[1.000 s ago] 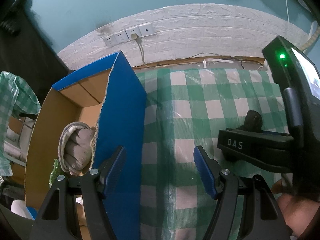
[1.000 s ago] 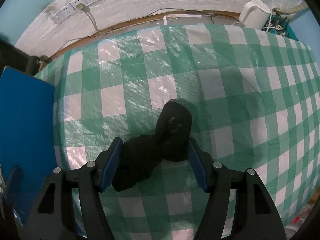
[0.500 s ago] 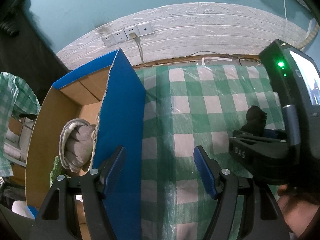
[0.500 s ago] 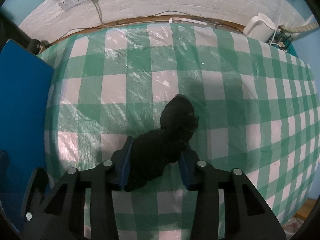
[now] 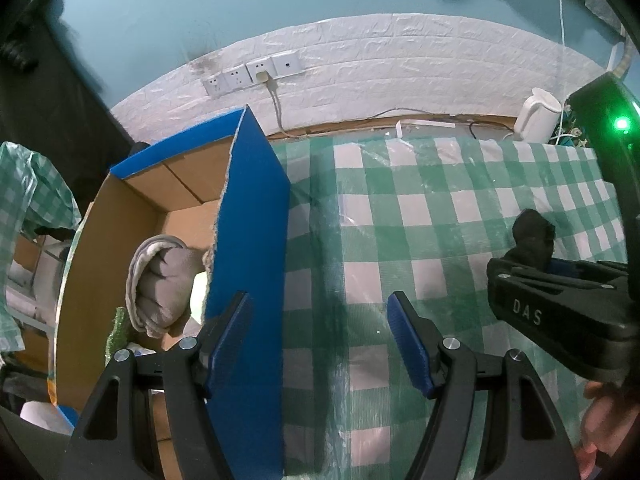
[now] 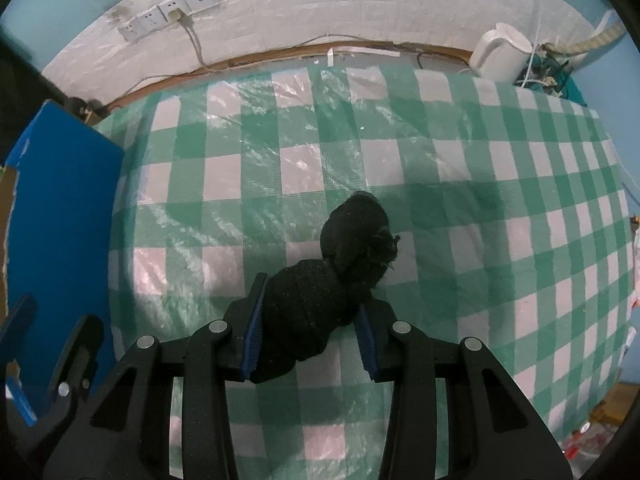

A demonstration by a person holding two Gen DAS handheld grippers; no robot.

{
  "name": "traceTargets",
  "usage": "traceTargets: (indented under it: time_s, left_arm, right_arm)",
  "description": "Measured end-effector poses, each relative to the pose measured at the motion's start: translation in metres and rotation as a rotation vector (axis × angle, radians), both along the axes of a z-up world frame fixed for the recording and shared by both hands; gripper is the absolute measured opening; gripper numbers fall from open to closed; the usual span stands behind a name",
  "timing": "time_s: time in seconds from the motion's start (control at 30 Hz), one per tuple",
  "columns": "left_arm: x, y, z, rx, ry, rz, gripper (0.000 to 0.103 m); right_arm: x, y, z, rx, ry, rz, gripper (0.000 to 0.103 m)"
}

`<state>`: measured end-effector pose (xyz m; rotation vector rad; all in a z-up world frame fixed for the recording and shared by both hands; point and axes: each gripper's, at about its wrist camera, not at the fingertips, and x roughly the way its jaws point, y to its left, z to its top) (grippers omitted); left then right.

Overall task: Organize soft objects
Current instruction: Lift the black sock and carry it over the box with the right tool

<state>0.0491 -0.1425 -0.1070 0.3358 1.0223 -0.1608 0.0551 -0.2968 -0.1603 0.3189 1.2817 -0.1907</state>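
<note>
Black sock bundle [image 6: 316, 304] between right hand-held gripper [image 6: 310, 332] pads.

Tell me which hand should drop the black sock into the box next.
Right. The right gripper is shut on the black sock. The left gripper stands open and empty beside the box, so it would need a handover first.

One black sock bundle [image 6: 340, 276] is counted on the single checked tabletop [image 6: 460, 208]. One blue cardboard box [image 5: 248, 248] is seen, with one rolled grey cloth [image 5: 160, 284] counted inside it. Two grippers, left gripper [image 5: 320, 344] and right gripper [image 6: 310, 334], are shown. One white kettle [image 6: 500, 58] and one row of three wall sockets [image 5: 252, 72] are counted behind.
</note>
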Motion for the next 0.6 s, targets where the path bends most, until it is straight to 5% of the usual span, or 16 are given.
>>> traceTargets:
  time_s: [0.6]
  left_arm:
    - [-0.018,0.032,0.045,-0.073,-0.039,0.023,0.071]
  right_arm:
    - [-0.024,0.03,0.077,-0.05,-0.131,0.075,0.039]
